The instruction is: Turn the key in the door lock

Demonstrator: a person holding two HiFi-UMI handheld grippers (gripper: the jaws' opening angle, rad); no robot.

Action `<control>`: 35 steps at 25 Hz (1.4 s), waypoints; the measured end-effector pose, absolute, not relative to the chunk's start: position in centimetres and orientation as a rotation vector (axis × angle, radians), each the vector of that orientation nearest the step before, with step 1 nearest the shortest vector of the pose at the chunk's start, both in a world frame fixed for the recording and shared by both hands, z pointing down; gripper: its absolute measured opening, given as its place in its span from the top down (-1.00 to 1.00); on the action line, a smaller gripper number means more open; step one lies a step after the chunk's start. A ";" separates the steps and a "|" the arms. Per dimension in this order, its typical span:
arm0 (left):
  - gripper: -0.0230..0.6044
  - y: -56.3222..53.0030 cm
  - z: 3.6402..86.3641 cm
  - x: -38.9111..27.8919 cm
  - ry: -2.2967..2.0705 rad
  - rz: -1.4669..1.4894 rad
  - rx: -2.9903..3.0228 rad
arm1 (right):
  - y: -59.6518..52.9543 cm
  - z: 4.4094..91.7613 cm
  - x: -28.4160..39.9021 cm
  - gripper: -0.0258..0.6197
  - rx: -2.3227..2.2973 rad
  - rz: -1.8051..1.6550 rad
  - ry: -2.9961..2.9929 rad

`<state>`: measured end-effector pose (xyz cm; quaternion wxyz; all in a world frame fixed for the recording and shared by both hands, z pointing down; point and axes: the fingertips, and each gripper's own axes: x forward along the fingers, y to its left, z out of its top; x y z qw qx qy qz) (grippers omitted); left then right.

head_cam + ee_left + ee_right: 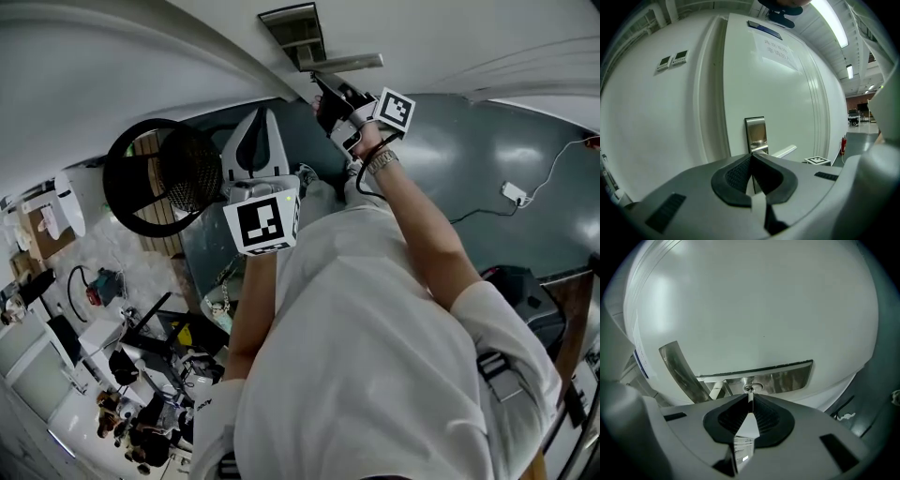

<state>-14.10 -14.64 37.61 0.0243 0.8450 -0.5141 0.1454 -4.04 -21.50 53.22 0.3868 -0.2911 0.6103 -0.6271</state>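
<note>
The steel lock plate [764, 380] on the white door [754, 310] fills the right gripper view, turned on its side. A thin metal key [750, 398] sticks out of the keyhole [749, 388], and my right gripper [750, 401] is shut on it. The lever handle [679, 369] juts out at the left. In the head view the right gripper [328, 98] is pressed up to the lock plate [295, 33] and hides the key. My left gripper [752, 161] is shut and empty, held back from the door, facing the lock plate [756, 133] and lever handle [783, 152].
A paper notice [776, 49] is stuck high on the door; two wall switches [672, 58] sit left of the frame. A black round fan [159, 178] stands near my left side. A cable and power strip [514, 194] lie on the floor; cluttered benches [141, 384] are behind.
</note>
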 end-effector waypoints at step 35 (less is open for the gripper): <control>0.90 -16.3 38.8 -15.8 -1.442 0.447 2.692 | -22.3 51.5 -5.3 0.83 -1.152 -1.415 1.860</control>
